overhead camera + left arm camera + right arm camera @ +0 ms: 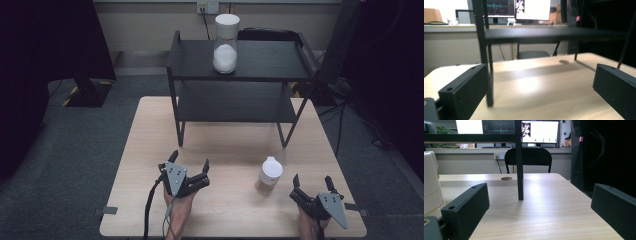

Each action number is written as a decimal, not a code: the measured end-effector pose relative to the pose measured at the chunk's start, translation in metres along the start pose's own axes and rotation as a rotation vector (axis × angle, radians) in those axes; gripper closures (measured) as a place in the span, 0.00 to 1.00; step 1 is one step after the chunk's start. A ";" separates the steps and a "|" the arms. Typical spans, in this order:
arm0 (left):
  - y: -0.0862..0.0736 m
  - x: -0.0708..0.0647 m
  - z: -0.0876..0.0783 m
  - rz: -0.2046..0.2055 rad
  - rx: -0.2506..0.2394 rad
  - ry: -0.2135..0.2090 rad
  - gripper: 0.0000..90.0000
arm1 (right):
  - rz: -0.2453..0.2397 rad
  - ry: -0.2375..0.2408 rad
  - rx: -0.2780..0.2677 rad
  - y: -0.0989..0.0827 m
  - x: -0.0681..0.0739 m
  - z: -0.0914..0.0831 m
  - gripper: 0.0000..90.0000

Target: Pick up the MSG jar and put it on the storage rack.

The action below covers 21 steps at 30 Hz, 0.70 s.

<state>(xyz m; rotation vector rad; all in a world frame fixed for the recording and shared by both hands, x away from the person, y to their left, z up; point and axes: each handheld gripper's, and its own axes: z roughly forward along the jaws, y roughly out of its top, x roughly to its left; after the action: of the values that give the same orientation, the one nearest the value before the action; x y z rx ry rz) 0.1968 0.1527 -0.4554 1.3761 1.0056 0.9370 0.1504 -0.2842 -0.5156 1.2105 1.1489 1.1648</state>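
High view shows a small jar (269, 176) with a white lid standing upright on the wooden table (150, 150), near the front edge and toward the right side. It has a light brown content in the lower part. The right gripper (313, 181) is just beside the jar, on its right and a little nearer to the person, and it does not touch the jar. Its two jaws are spread wide and nothing is between them. The hand under it comes from the bottom edge, and the jaws point forward, away from the person.

In the right gripper view, the jar (431, 187) appears at the left edge, outside the left jaw, and the jaws stand far apart over bare table.

The left gripper (190, 162) is well apart from the jar, on its left side. Its jaws are also spread and empty, pointing forward to the black shelf rack (240, 107). The forearm is visible below it, and a cable hangs from the gripper toward the table edge. In the left gripper view, one leg of the rack (489, 75) rises just beyond the left jaw.

The rack stands at the far half of the table. On its top shelf stands a tall container (226, 44) with white lid and white content, upright.
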 end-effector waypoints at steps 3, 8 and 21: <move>-0.011 0.002 -0.002 -0.015 -0.004 0.015 0.00 | 0.000 -0.001 0.000 0.000 0.000 0.000 0.00; -0.038 -0.008 -0.010 0.002 -0.040 0.112 0.00 | -0.001 -0.002 0.000 0.000 0.000 0.000 0.00; -0.059 -0.007 -0.009 -0.012 -0.054 0.169 0.00 | -0.001 0.002 0.000 0.000 0.000 0.000 0.00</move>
<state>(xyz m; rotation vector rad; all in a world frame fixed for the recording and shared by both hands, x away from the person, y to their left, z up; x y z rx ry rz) 0.1833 0.1488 -0.5143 1.2606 1.1064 1.0776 0.1503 -0.2845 -0.5156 1.2086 1.1509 1.1659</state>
